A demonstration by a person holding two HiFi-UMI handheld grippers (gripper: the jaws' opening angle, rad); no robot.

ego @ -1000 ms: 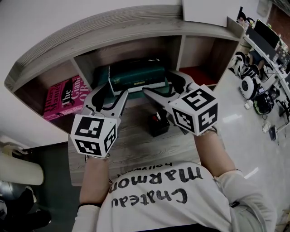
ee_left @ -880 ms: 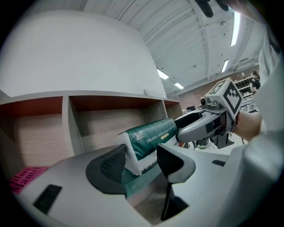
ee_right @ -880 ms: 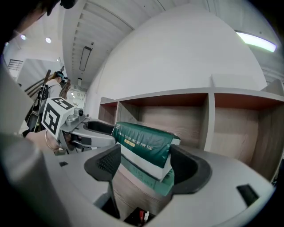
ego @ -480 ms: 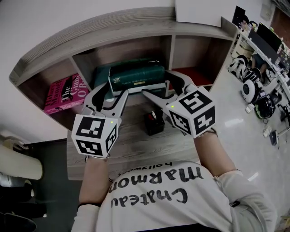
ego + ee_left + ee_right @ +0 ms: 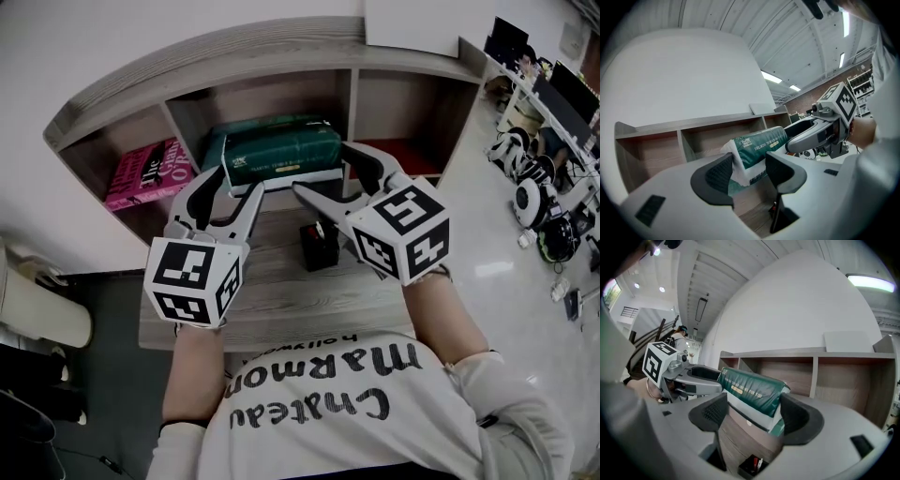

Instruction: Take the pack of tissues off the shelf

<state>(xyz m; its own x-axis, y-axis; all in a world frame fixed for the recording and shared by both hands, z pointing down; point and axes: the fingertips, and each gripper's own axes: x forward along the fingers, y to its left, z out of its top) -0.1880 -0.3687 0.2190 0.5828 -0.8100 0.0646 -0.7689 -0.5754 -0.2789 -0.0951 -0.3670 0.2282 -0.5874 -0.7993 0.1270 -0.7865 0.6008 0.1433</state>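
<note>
A dark green pack of tissues [image 5: 281, 155] with a white underside lies crosswise at the mouth of the shelf's [image 5: 187, 52] middle compartment. My left gripper [image 5: 236, 183] clasps its left end; in the left gripper view the white end of the pack [image 5: 759, 143] sits between the pads of that gripper [image 5: 749, 171]. My right gripper [image 5: 323, 171] clasps the right end, and in the right gripper view the pack [image 5: 750, 390] fills the gap between its jaws [image 5: 753, 414]. Under and behind the pack a second teal pack [image 5: 212, 150] shows.
A pink book [image 5: 148, 173] lies in the left compartment and something red [image 5: 412, 155] in the right one. A small black box [image 5: 319, 246] stands on the wooden desk [image 5: 272, 300] below the grippers. A white board [image 5: 412, 23] rests on the shelf top.
The head view has shifted a little, so the shelf sits differently in frame. Both grippers and the pack keep the same places relative to each other.
</note>
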